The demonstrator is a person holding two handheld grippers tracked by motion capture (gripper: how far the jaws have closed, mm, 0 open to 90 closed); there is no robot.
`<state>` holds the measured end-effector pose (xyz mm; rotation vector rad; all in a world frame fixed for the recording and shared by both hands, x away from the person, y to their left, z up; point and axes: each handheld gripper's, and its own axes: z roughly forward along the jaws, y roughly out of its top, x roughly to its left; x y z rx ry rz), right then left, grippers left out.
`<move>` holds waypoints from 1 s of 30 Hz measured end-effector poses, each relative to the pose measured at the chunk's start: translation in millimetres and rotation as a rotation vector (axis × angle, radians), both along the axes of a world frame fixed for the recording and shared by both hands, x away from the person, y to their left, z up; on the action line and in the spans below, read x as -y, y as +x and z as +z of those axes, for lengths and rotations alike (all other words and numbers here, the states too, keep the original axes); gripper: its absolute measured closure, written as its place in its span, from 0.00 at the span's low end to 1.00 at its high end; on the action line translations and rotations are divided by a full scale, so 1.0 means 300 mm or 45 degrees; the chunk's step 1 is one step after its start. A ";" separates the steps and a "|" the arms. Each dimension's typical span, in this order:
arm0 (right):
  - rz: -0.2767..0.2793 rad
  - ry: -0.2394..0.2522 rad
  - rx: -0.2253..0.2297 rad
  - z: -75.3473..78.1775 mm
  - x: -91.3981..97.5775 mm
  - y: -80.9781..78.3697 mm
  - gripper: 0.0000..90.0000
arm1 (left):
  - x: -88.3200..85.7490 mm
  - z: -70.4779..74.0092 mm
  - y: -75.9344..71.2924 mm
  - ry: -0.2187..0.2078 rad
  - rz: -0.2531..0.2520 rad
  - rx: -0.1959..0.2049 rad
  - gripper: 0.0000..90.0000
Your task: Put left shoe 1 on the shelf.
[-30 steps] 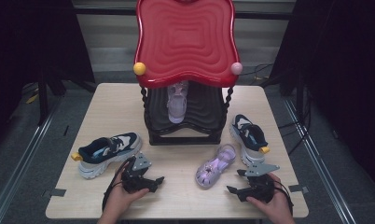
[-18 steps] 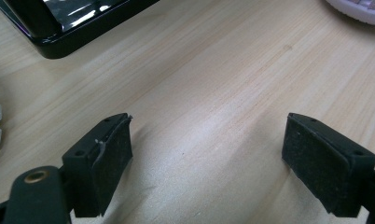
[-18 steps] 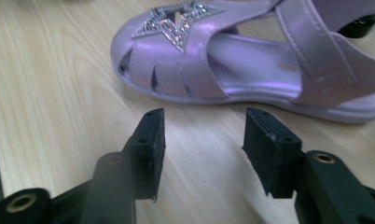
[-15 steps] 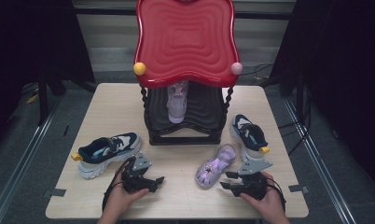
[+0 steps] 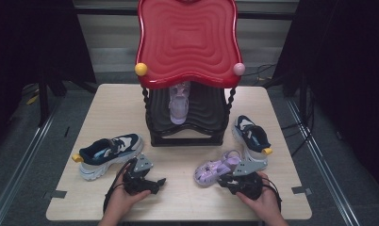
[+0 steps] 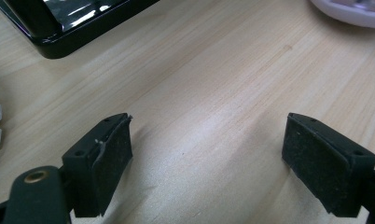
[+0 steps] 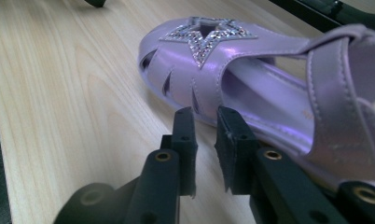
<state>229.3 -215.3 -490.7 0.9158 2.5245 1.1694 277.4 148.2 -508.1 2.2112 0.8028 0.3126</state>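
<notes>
1. The work in hand looks like putting shoes onto the red-topped black rack (image 5: 186, 123) at the back of the surface (image 5: 121, 108). One purple sandal (image 5: 179, 104) already stands on its lower shelf.
2. Its mate, the lilac sandal (image 5: 217, 168), lies on the surface at front right, just before the rack and near the right navy sneaker (image 5: 251, 137). In the right gripper view the lilac sandal's (image 7: 269, 79) star-decorated toe sits just ahead of the gripper.
3. The right gripper (image 5: 225, 178) is at the sandal's near edge. Its fingers (image 7: 230, 149) have just been closing and now stand narrow, nearly together, with only a slim gap and nothing visibly pinched between them. They sit just beside the sole's edge; I cannot tell whether they touch it.
4. The left gripper (image 5: 158, 182) rests low over bare surface near the left navy sneaker (image 5: 108, 154), its fingers (image 6: 106, 163) spread wide and empty.
5. Judged step: the approach to picking up the lilac sandal, not yet a grasp.
6. The next move likely calls for reopening the right fingers, setting them over a strap or the sole rim, then closing firmly before lifting toward the shelf beside the first sandal. A shallow pinch on the smooth upper could slip.
</notes>
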 end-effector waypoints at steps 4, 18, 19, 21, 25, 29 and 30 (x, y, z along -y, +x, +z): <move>0.004 -0.007 0.009 0.004 -0.022 0.004 0.90 | 0.000 0.000 0.000 0.000 0.000 0.001 0.17; 0.012 0.011 -0.014 -0.007 -0.022 -0.015 0.79 | 0.000 -0.001 0.000 0.000 0.003 0.001 0.17; 0.006 0.023 -0.020 -0.005 -0.011 -0.022 0.77 | 0.000 0.000 0.000 0.002 0.002 -0.001 0.17; 0.000 0.039 -0.034 -0.005 0.015 -0.033 0.69 | 0.000 0.000 0.000 0.003 0.002 -0.001 0.17; -0.026 0.047 -0.046 -0.003 0.074 -0.057 0.64 | 0.000 0.000 0.000 0.003 0.002 -0.001 0.17; -0.060 0.035 -0.043 0.001 0.122 -0.080 0.58 | 0.000 0.000 0.000 0.002 0.001 0.000 0.17; -0.068 0.035 -0.042 0.002 0.133 -0.084 0.57 | 0.000 0.000 0.000 0.002 0.001 0.000 0.17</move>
